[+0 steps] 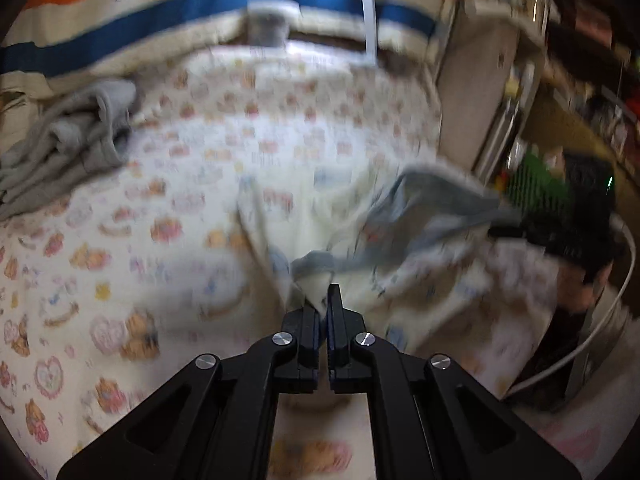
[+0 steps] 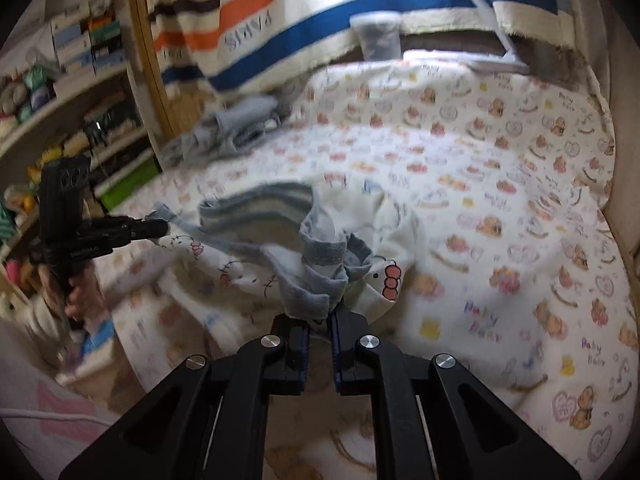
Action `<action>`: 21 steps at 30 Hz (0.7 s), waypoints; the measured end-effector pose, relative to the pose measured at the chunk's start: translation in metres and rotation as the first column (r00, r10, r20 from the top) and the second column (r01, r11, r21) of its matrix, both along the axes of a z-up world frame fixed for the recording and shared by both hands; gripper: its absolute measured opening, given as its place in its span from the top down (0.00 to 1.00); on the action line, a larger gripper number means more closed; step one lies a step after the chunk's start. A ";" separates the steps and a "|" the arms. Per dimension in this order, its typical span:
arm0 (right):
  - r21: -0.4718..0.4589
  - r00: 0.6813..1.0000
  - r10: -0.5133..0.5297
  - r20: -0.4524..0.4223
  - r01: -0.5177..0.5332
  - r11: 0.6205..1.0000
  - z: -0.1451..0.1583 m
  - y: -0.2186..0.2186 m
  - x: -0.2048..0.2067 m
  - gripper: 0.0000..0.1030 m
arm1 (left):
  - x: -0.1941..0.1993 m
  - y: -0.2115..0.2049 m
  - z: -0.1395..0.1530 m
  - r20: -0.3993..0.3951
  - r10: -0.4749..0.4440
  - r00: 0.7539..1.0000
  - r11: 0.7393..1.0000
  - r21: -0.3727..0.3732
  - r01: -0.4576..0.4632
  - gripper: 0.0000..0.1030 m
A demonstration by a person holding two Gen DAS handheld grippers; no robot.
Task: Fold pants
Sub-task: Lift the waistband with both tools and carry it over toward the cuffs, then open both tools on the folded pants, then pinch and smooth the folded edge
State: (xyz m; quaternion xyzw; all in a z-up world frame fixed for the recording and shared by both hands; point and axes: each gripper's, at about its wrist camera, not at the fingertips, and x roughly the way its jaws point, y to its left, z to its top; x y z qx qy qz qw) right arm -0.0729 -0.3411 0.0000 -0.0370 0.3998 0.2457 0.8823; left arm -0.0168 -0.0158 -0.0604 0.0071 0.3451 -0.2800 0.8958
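- Both tools were clamped on the pants (image 2: 280,240): left gripper (image 1: 322,304) and right gripper (image 2: 320,316) each pinched the waistband.
- The pants hung bunched toward twelve o'clock over the bedsheet (image 2: 500,200); seemingly no fold was made yet.

I count one pair of pants (image 2: 320,240), cream with a blue-grey waistband, and two grippers, mine on the left (image 1: 325,300) and on the right (image 2: 320,316), each with two black fingers. On the far left lies one heap of grey clothes (image 1: 68,140), and at the far edge I see one clear cup (image 2: 376,36) and one white lamp (image 2: 496,60). One printed sheet (image 2: 500,168) covers the bed, and one striped blanket (image 2: 304,28) hangs behind it.
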 end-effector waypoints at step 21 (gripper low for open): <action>-0.030 0.986 -0.074 0.150 0.079 0.996 0.035 0.021 -0.019 0.53 | -0.010 -0.032 0.041 0.148 0.048 0.988 0.998 0.033 -0.053 0.49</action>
